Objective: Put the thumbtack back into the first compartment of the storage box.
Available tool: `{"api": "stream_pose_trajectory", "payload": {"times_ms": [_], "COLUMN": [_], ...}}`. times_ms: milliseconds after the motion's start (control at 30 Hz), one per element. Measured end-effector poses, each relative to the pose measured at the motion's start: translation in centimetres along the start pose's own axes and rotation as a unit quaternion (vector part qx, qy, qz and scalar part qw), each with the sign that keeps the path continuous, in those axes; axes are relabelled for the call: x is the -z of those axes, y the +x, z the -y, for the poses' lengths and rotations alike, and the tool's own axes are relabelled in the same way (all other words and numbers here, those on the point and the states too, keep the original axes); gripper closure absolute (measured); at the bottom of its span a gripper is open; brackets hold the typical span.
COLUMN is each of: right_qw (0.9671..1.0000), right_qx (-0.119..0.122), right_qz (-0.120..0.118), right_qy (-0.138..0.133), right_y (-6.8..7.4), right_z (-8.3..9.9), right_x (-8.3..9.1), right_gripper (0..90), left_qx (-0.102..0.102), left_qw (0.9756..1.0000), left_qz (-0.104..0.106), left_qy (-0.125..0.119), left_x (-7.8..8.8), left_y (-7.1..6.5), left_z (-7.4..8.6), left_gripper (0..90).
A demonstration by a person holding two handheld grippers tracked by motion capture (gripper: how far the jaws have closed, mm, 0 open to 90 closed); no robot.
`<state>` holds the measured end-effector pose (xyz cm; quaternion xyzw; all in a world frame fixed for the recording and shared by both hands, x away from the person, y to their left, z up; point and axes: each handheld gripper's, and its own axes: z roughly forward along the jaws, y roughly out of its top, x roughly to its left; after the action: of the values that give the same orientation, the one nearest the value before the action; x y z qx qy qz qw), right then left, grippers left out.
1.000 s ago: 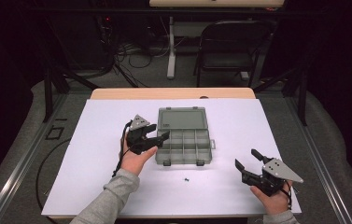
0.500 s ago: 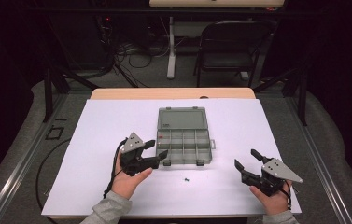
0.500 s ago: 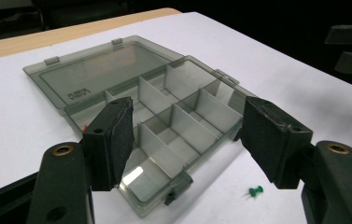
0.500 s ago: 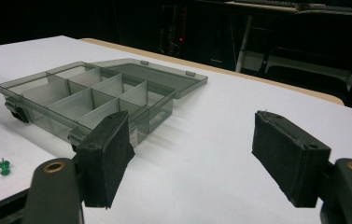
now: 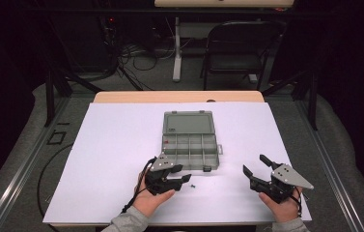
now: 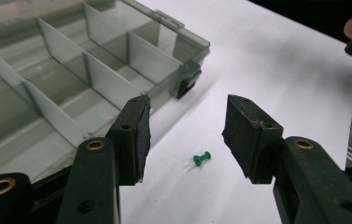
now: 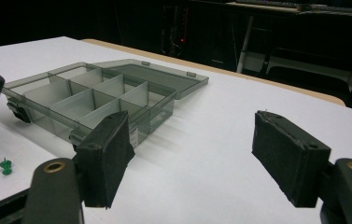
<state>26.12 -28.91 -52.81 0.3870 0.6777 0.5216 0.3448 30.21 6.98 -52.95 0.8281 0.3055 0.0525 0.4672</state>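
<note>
One green pushpin (image 6: 202, 159) left on the white sheet, low centre of my left gripper view, not picked yet. Left gripper (image 5: 183, 180) jaws just been closing, pin between them, untouched. Right gripper (image 5: 256, 165) open, empty. Organizer box (image 5: 189, 145) open, compartments look empty.

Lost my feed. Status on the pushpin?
Left gripper closing, nothing pinched yet. Right gripper open, idle. Green pushpin lies on the sheet between the left jaws. Organizer box alongside, path clear.

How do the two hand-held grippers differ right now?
The left gripper sits beside the open organizer box, its jaws partly open and just been closing around the green pushpin without touching it. The right gripper is well clear of the box, jaws wider, nothing between them. Both are black and two-jawed.
</note>
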Motion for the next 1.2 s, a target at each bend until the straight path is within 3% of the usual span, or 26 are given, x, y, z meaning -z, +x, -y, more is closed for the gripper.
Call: {"api": "stream_pose_trajectory", "payload": {"times_ms": [267, 500, 933, 1200], "right_qw": [1.0, 1.0, 1.0, 1.0], "right_qx": [0.001, 0.002, 0.002, 0.002], "right_qz": [0.0, -0.001, -0.001, -0.001], "right_qy": [0.001, 0.0, 0.002, 0.002], "right_y": [0.0, 0.0, 0.0, 0.0], "right_z": [0.0, 0.0, 0.0, 0.0], "right_x": [0.0, 0.0, 0.0, 0.0], "right_gripper": [27.6, 27.6, 27.6, 27.6], "left_qx": [-0.011, -0.003, -0.034, -0.042], "left_qw": [0.9998, 0.9995, 0.9976, 0.9964], "left_qz": [0.004, 0.013, 0.026, 0.032], "left_qy": [0.017, 0.029, 0.054, 0.066], "left_x": [-1.2, -2.2, -3.6, -3.9], "left_y": [0.2, 0.3, -0.2, -0.3], "left_z": [0.4, 0.6, 0.9, 1.1], "left_gripper": [55.7, 61.2, 73.9, 76.6]}}
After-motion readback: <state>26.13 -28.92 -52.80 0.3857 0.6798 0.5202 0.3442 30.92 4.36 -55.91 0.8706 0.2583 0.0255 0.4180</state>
